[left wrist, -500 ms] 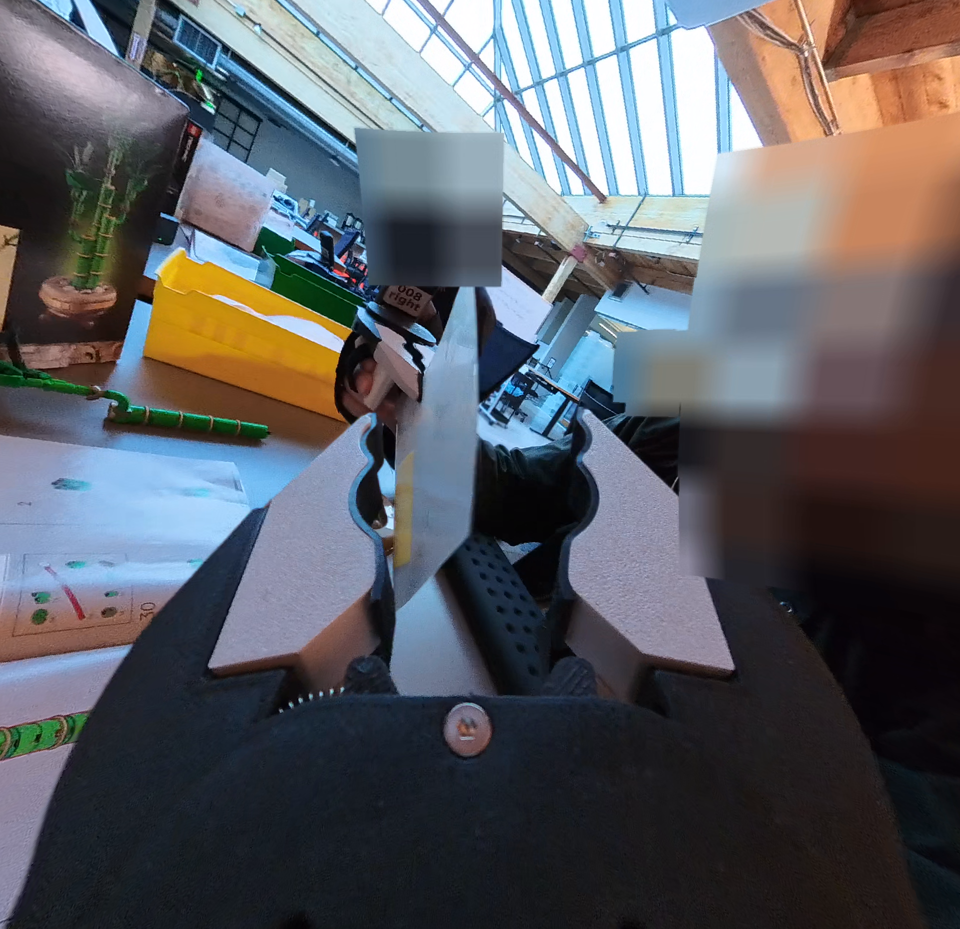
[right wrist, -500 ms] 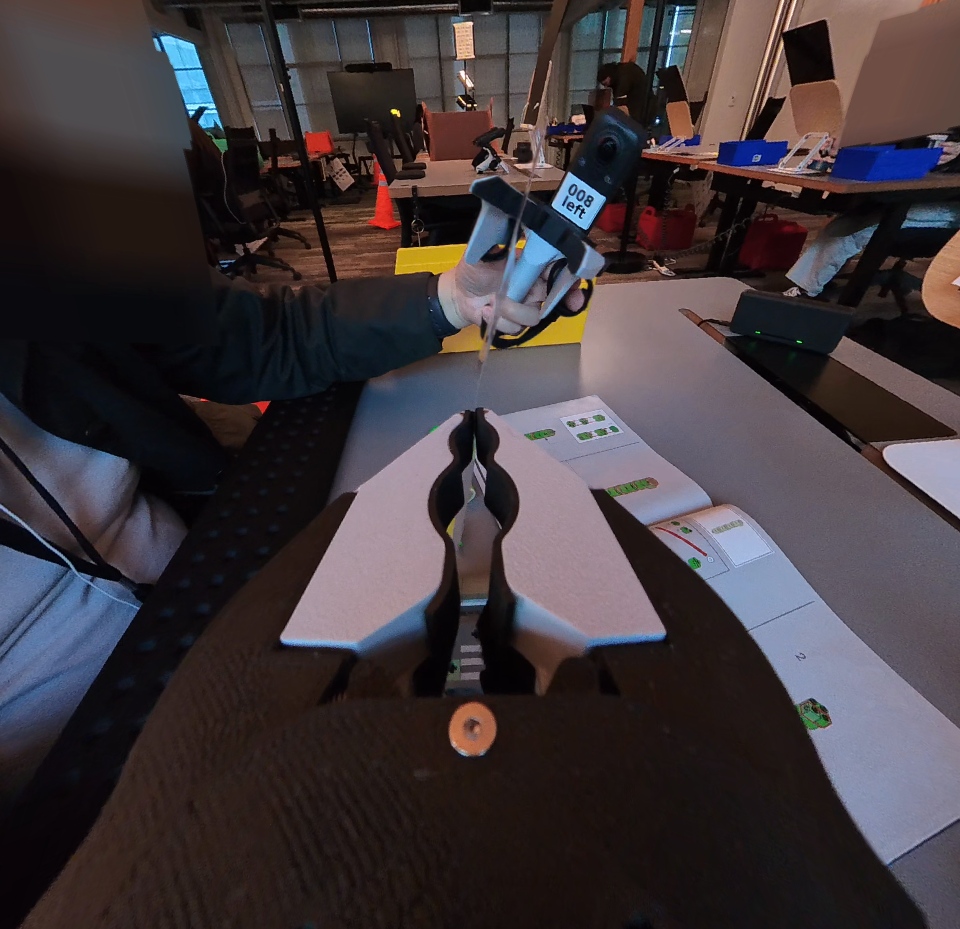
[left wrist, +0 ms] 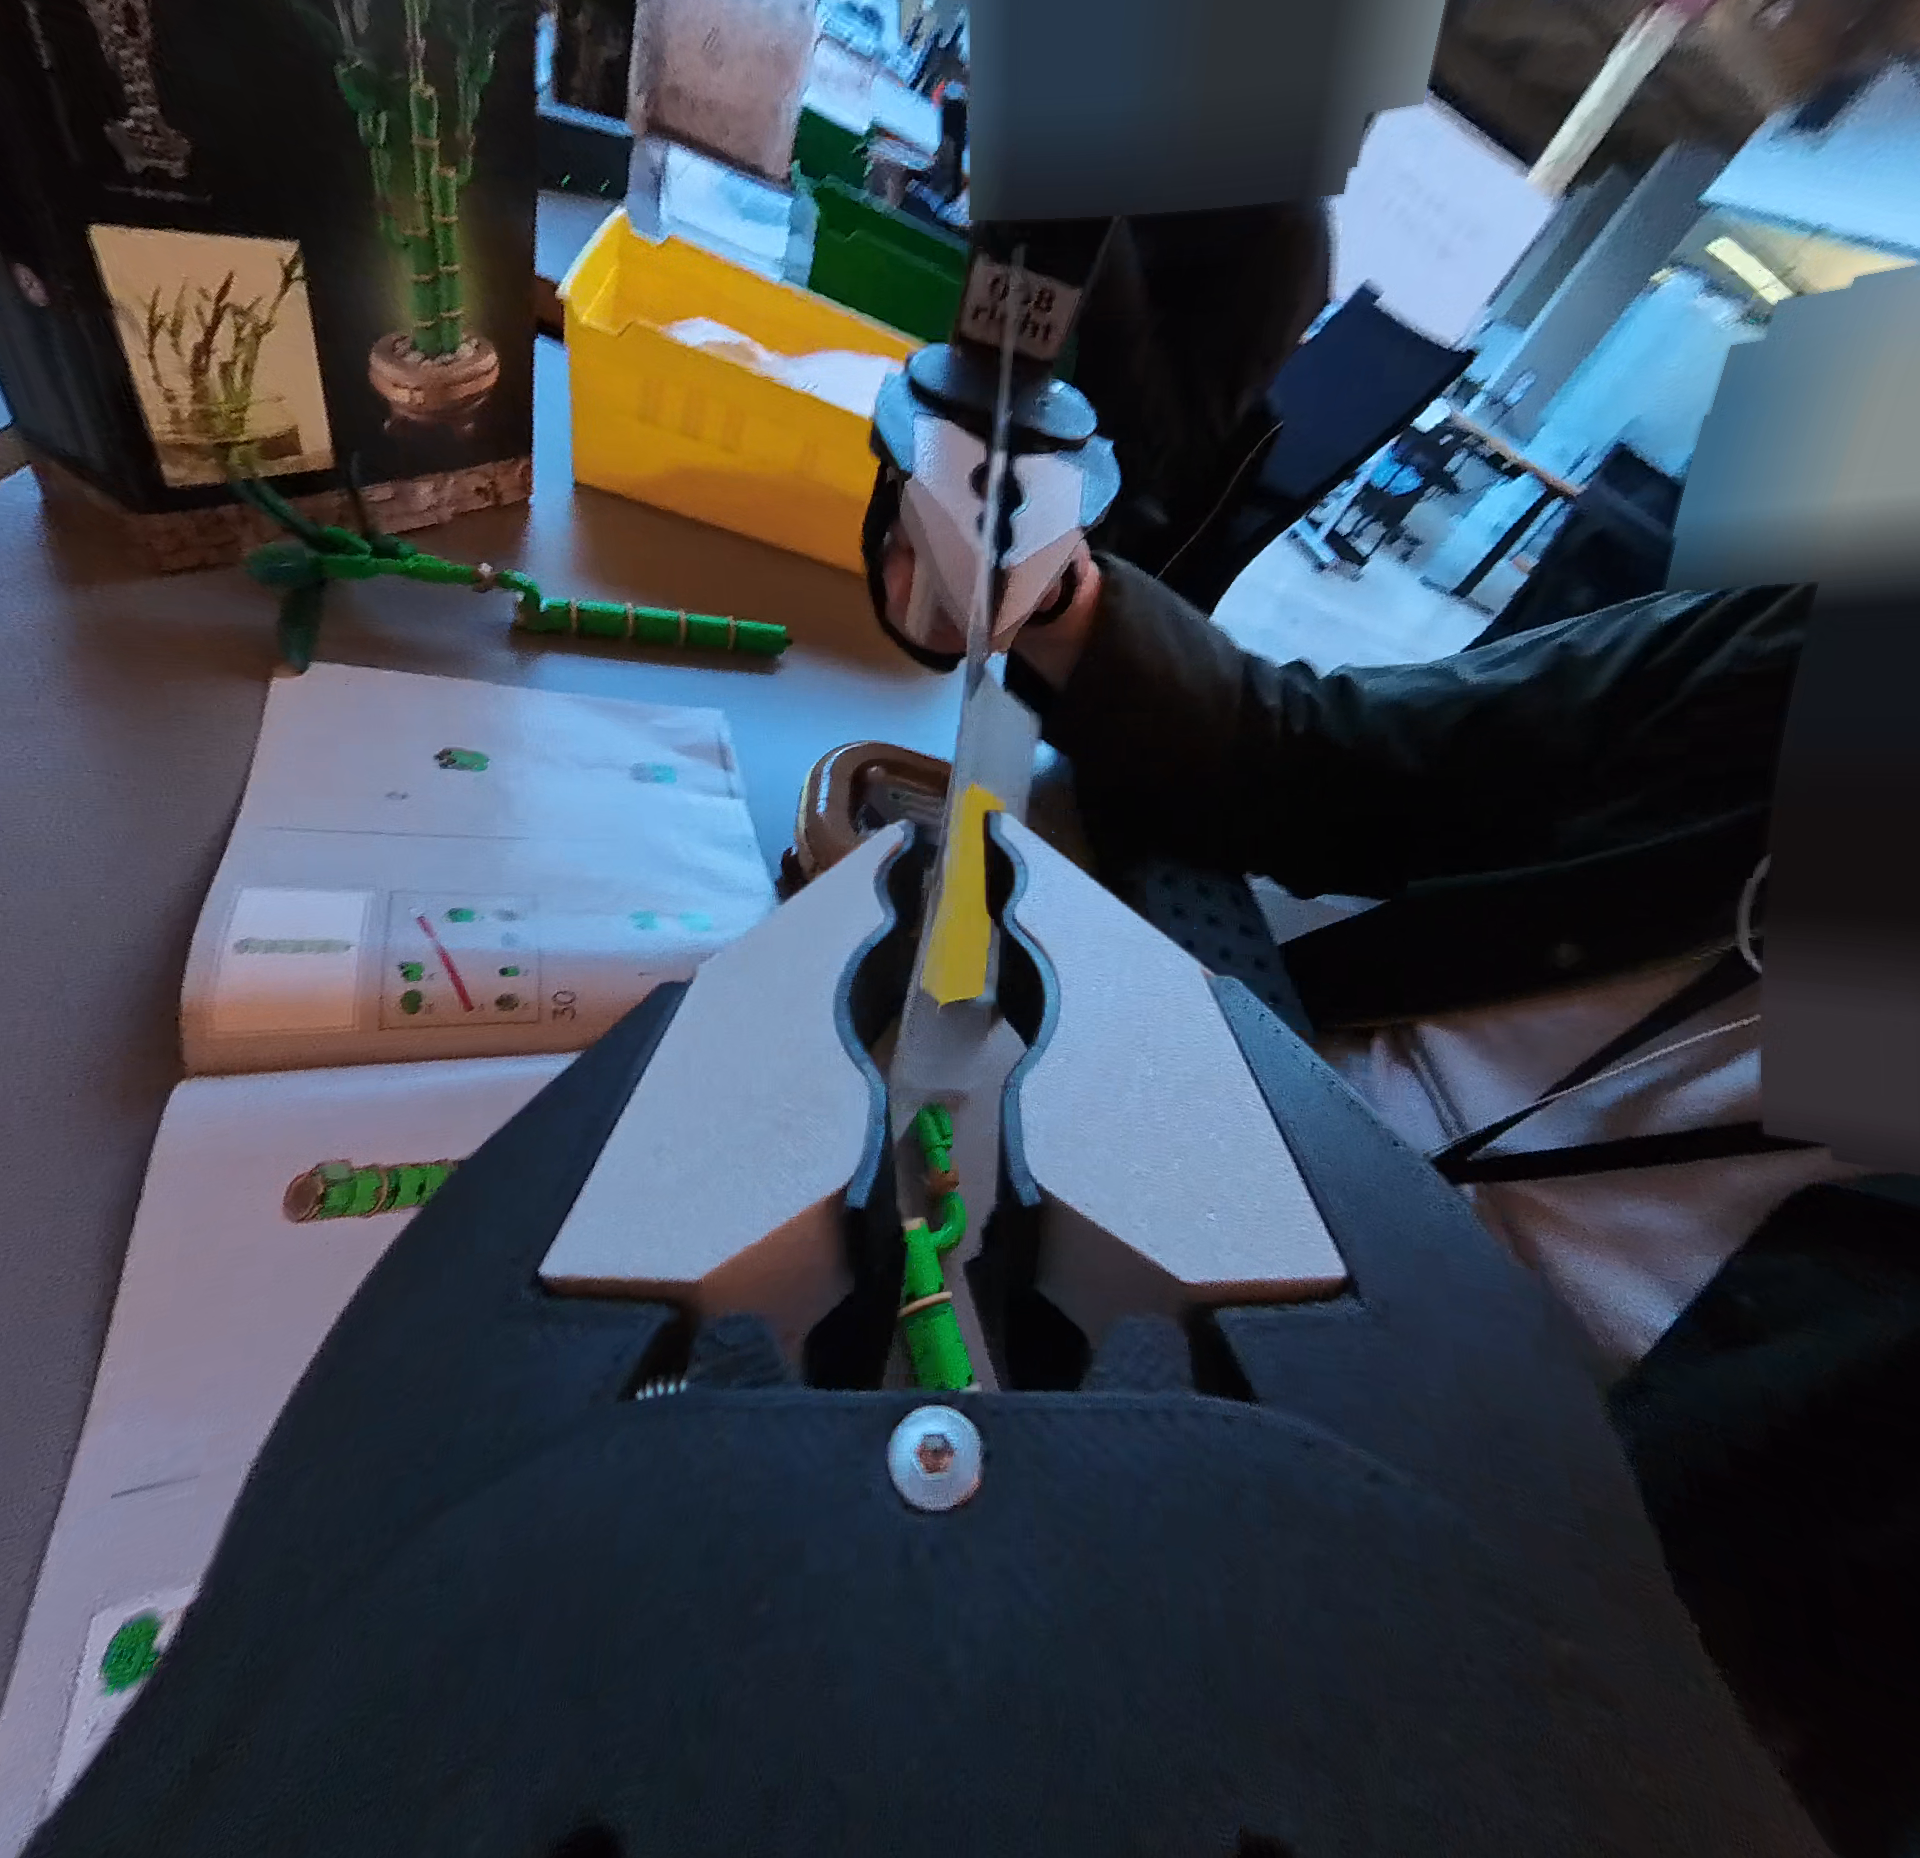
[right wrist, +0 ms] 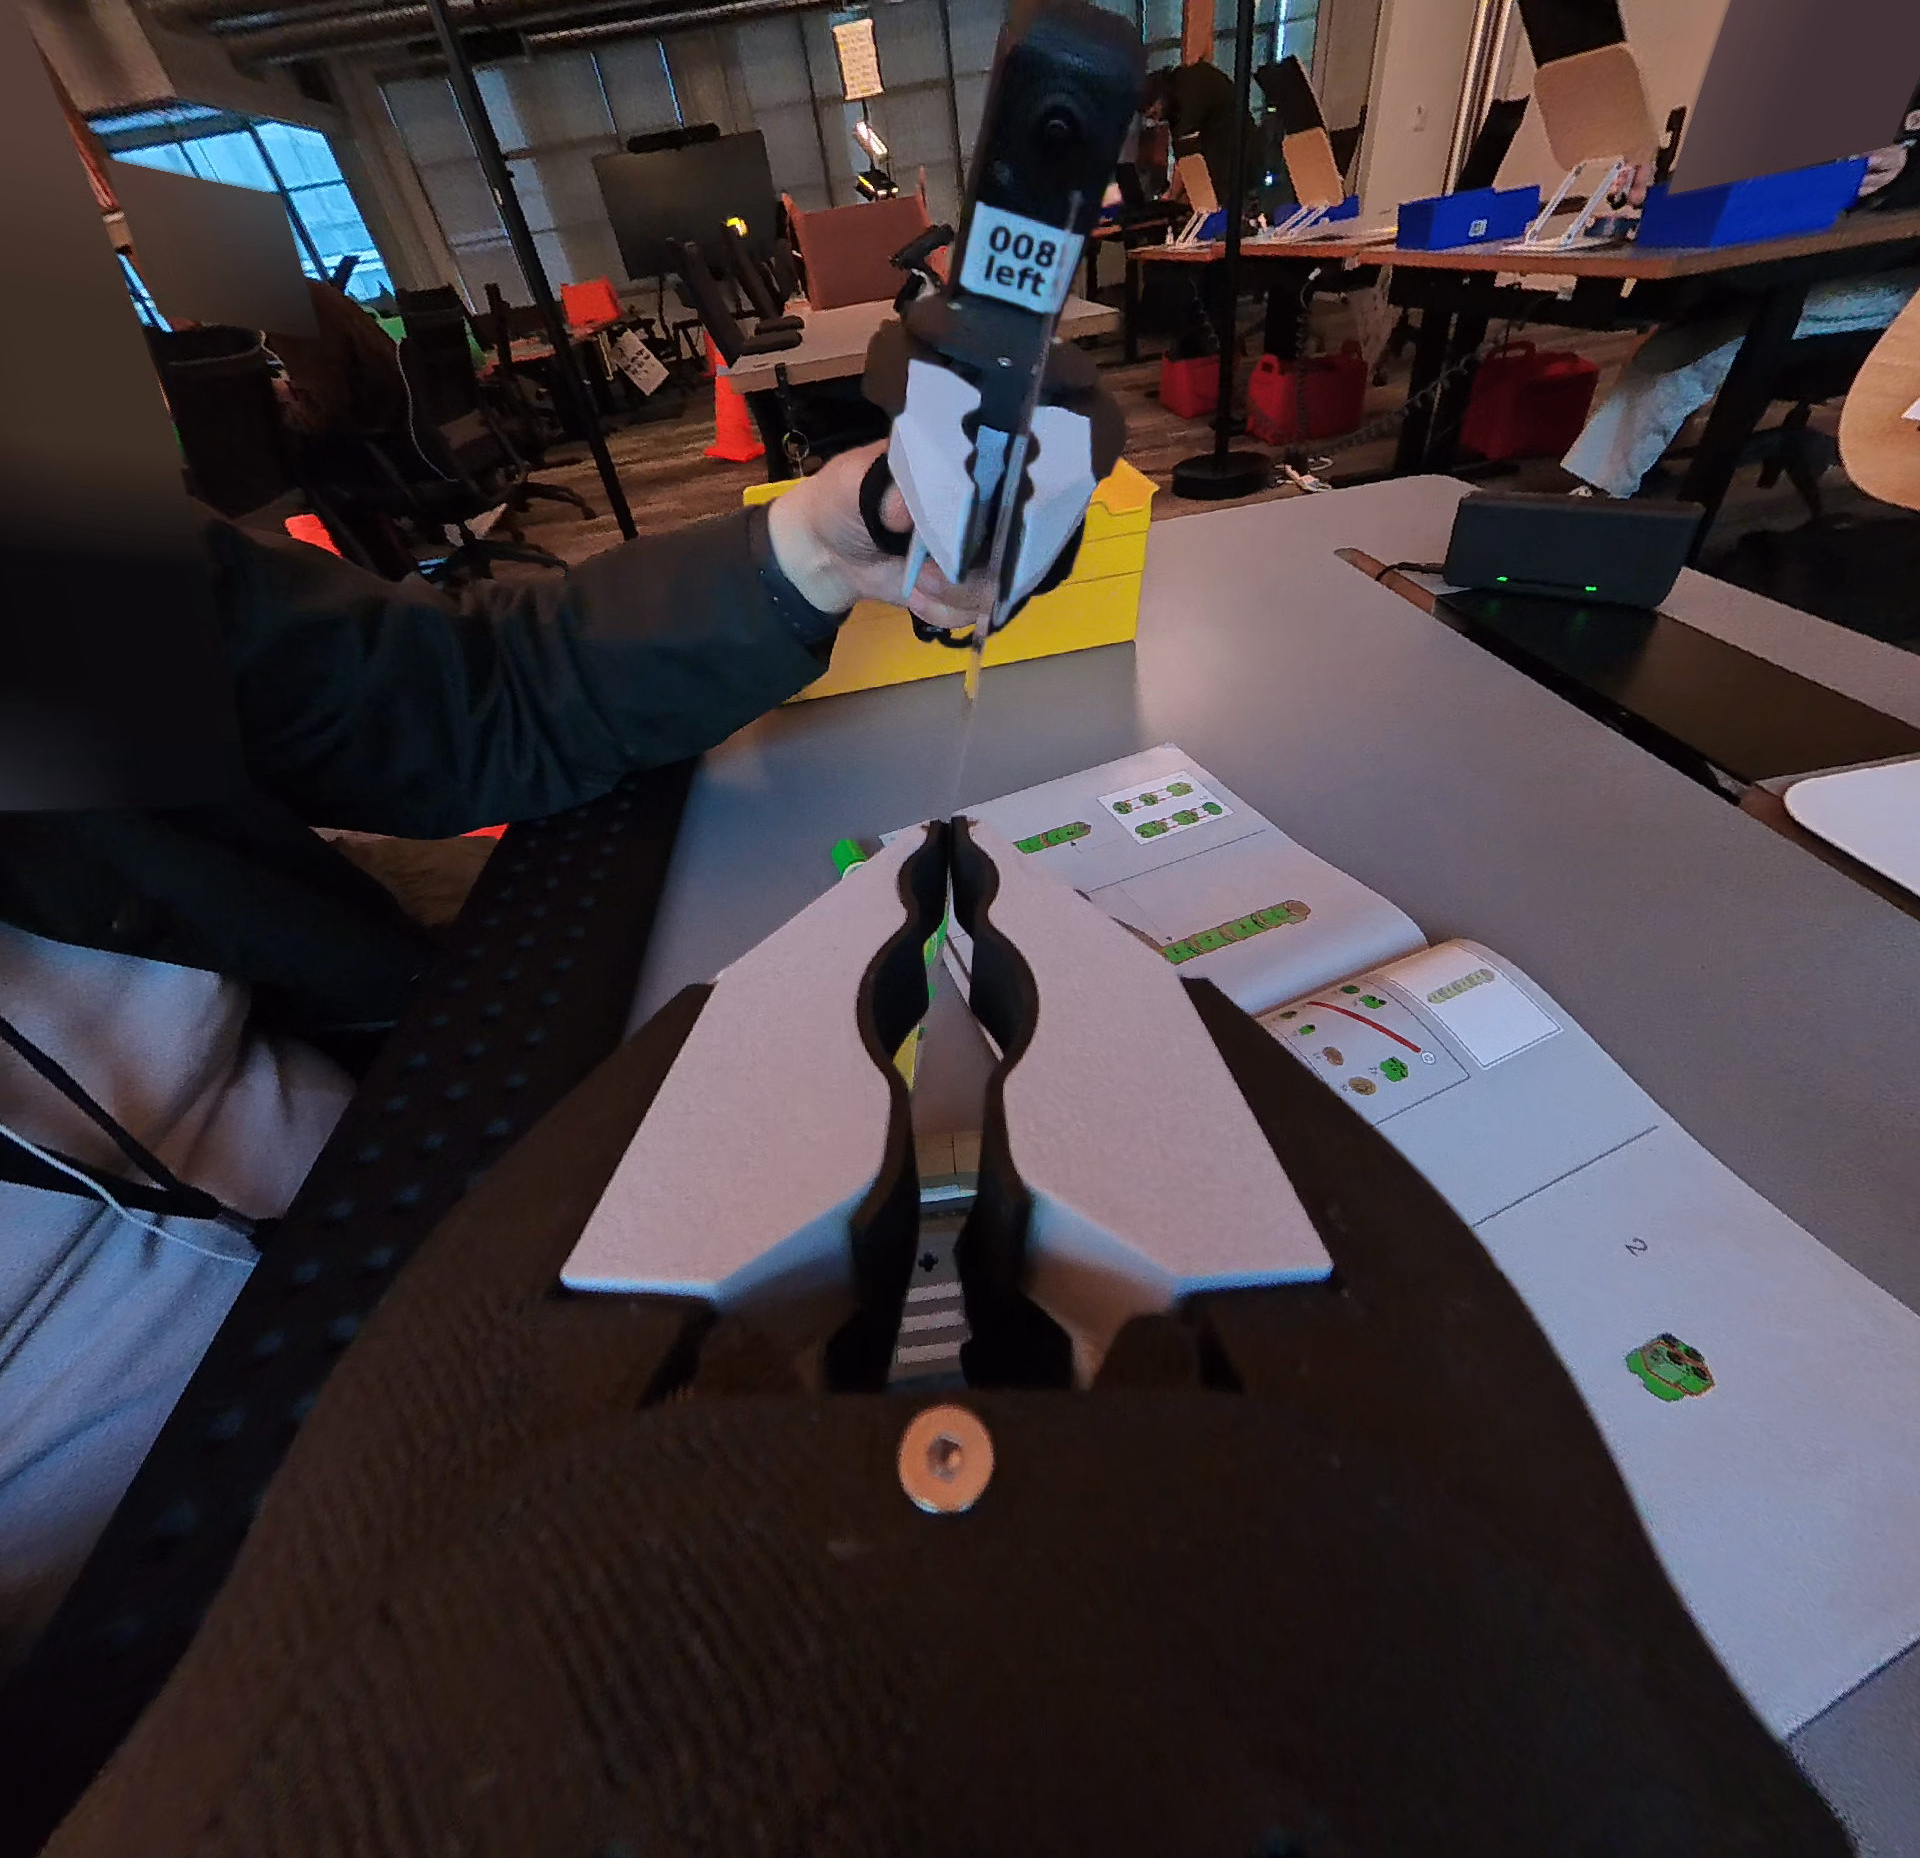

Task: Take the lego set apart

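A thin clear sheet with a yellow strip [left wrist: 961, 915] runs edge-on between both grippers. My left gripper [left wrist: 951, 826] has its jaws closed in on one end. My right gripper [right wrist: 951, 826] is shut on the other end and faces me in the left wrist view [left wrist: 992, 582]. The left gripper shows in the right wrist view [right wrist: 987, 520]. Lego parts lie on the table: a green bamboo stalk [left wrist: 644, 624] with leaves [left wrist: 312, 561], a brown pot base [left wrist: 862, 800], a short stalk [left wrist: 364, 1190] on the booklet, and another stalk [left wrist: 935, 1278] below my left jaws.
An open instruction booklet [left wrist: 468, 852] lies on the grey table [right wrist: 1299, 665]. The dark set box [left wrist: 260, 219] stands at the back left beside a yellow bin [left wrist: 707, 426]. A black device [right wrist: 1569, 546] sits at the table's far right. A person's sleeve [left wrist: 1403, 748] reaches across. Tip to tip, the grippers are about 10 cm apart.
My left gripper has tilted down from the ceiling toward the table, and its jaws have closed from wide open onto the sheet. The right gripper stays shut on the sheet.
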The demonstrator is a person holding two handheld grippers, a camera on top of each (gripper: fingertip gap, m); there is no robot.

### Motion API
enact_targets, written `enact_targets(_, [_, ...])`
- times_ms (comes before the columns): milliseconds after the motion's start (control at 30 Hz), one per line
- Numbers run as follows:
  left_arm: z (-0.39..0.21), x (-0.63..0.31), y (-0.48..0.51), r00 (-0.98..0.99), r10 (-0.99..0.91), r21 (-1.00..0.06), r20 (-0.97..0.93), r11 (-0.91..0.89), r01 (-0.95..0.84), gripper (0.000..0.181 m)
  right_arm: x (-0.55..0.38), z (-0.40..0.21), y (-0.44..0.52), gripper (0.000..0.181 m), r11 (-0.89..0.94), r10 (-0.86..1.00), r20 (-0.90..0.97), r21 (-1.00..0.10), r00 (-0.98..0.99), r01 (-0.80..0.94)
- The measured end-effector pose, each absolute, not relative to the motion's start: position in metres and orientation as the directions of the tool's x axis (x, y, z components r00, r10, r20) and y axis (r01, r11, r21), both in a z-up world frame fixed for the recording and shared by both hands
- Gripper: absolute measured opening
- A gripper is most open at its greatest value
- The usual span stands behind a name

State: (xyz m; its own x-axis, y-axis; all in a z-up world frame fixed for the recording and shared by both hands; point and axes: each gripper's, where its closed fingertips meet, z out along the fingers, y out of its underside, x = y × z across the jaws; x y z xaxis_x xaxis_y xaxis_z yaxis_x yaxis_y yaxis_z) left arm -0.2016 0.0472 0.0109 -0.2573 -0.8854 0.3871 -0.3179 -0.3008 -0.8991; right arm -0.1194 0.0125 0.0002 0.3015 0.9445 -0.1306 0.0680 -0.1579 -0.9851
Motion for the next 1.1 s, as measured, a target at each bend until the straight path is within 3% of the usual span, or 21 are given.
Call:
enact_targets(167, [-0.012, -0.195, 0.051, -0.133, -0.936, -0.861, 0.327, -0.238, -0.449, 0.0, -0.12, -0.004, 0.017, 0.0, -0.18, 0.941, -0.155, -0.982, 0.301, 0.057])
enact_targets(500, [0.023, -0.222, 0.078, 0.102, -0.945, -0.846, 0.31, -0.323, -0.424, 0.0, -0.077, 0.006, 0.049, 0.017, -0.089, 0.856, -0.125, -0.992, 0.501, -0.094])
enact_targets(733, [0.093, -0.318, 0.154, 0.421, -0.835, -0.828, 0.355, -0.49, -0.273, 0.0, -0.046, 0.019, 0.059, 0.013, -0.061, 0.806, -0.172, -0.976, 0.566, -0.209])
enact_targets(933, [0.159, -0.453, 0.254, 0.689, -0.604, -0.854, 0.401, -0.519, 0.042, 0.0, -0.043, 0.016, 0.058, 0.012, -0.043, 0.796, -0.134, -0.985, 0.591, -0.165])
enact_targets(1100, [0.133, -0.527, 0.312, 0.744, -0.423, -0.779, 0.518, -0.593, 0.204, 0.0, -0.045, 0.015, 0.058, 0.011, -0.05, 0.798, -0.134, -0.986, 0.587, -0.157])
